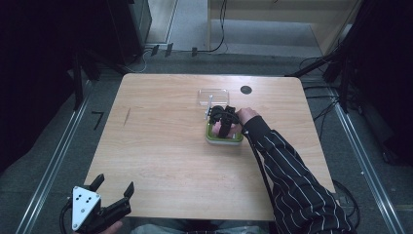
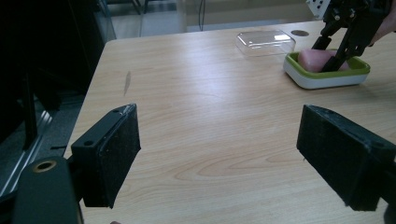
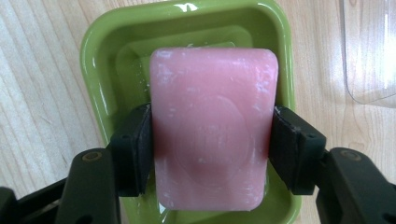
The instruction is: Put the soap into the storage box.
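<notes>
A pink bar of soap (image 3: pixel 212 126) lies in a green soap dish (image 3: pixel 102 60) with a white base (image 1: pixel 223 140) near the table's middle right. My right gripper (image 1: pixel 225 127) reaches down into the dish and is shut on the soap, both pads pressed against its long sides. The left gripper view shows the soap (image 2: pixel 314 59) and dish (image 2: pixel 327 74) far off at upper right, with the right gripper (image 2: pixel 329 57) on them. My left gripper (image 1: pixel 114 184) hovers at the table's near left corner, jaws wide open and empty (image 2: pixel 219 154).
A clear plastic lid (image 1: pixel 213 96) lies on the table just beyond the dish, also seen as the lid (image 2: pixel 265 41) and the lid (image 3: pixel 371 51). A dark round hole (image 1: pixel 246 89) sits near the far right edge. Bare wooden table (image 1: pixel 160 146) spreads left of the dish.
</notes>
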`<state>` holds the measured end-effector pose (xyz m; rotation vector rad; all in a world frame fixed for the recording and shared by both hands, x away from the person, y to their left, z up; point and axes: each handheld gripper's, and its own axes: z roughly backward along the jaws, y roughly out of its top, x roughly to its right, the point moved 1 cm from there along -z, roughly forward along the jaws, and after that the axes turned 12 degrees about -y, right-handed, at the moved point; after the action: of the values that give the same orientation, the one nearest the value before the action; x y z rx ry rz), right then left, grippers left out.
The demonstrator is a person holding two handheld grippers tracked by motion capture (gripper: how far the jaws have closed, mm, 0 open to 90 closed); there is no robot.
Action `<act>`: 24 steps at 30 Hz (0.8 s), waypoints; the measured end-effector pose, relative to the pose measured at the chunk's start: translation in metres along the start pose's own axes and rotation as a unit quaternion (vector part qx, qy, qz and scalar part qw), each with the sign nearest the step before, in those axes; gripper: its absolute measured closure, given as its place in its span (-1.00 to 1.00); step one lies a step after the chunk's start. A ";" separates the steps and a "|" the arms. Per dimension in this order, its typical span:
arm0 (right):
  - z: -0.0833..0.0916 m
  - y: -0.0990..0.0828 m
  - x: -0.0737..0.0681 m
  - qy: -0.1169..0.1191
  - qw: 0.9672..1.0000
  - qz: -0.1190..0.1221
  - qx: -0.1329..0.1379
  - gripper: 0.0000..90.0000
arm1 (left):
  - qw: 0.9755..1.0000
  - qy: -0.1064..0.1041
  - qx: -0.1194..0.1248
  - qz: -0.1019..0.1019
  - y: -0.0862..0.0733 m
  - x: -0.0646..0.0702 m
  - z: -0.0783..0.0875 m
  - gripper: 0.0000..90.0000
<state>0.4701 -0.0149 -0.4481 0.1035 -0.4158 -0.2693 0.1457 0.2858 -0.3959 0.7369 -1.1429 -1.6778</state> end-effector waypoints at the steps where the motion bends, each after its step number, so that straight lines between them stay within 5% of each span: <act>1: 0.000 0.000 0.000 -0.002 1.000 0.004 0.004 -0.13 | 1.000 0.000 0.000 0.000 0.000 0.000 0.000 -0.69; 13: 0.001 -0.001 0.003 -0.005 1.000 -0.009 0.009 -0.22 | 1.000 0.000 -0.001 0.000 0.000 0.000 0.000 -0.69; 24: 0.010 -0.005 0.006 0.003 0.998 -0.058 0.005 -0.52 | 1.000 -0.005 -0.001 -0.001 0.001 0.001 -0.003 -0.69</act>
<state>0.4703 -0.0216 -0.4371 0.1390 -0.4065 -0.3807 0.1485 0.2839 -0.3959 0.7288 -1.1491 -1.6851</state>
